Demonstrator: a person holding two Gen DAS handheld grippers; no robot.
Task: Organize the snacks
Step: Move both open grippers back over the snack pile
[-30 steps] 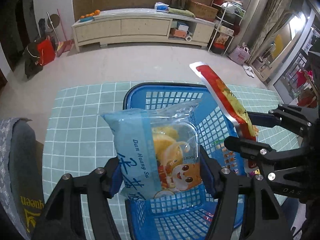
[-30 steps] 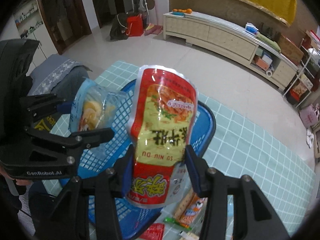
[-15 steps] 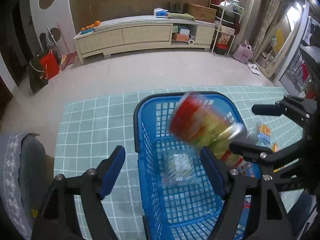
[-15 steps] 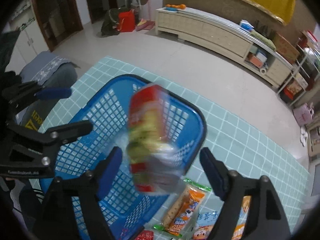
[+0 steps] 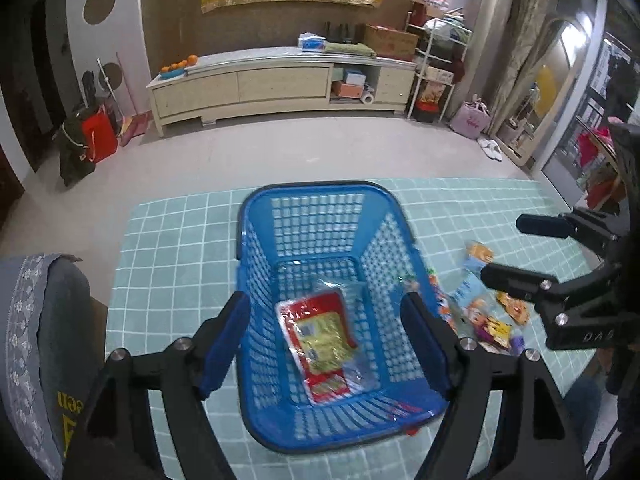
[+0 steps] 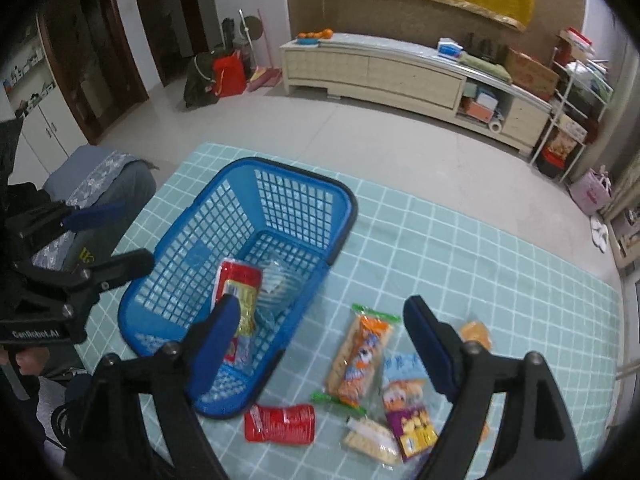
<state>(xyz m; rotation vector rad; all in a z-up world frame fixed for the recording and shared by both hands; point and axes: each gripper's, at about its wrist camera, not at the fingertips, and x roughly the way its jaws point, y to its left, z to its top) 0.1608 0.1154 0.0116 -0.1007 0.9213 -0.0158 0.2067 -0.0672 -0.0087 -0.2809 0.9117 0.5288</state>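
Observation:
A blue plastic basket (image 5: 256, 248) (image 6: 344, 204) stands on the teal checked tablecloth. Inside it a red and yellow snack pouch (image 5: 320, 340) (image 6: 238, 284) lies on top of a clear pale blue pack (image 5: 360, 372) (image 6: 276, 280). My left gripper (image 5: 324, 344) is open and empty above the basket. My right gripper (image 6: 320, 344) is open and empty above the basket's right wall. Several loose snacks lie right of the basket: an orange biscuit pack (image 6: 358, 356), a red pack (image 6: 280, 424), a purple pack (image 6: 412, 420).
The table (image 6: 480, 264) ends at the floor on the far side. A grey covered chair (image 5: 44, 340) stands at the left. The right gripper shows in the left wrist view (image 5: 532, 256). A long cabinet (image 5: 280, 84) lines the far wall.
Both grippers opened and let go. The pale blue pack and then the red and yellow pouch dropped into the basket. Both grippers have risen and pulled back.

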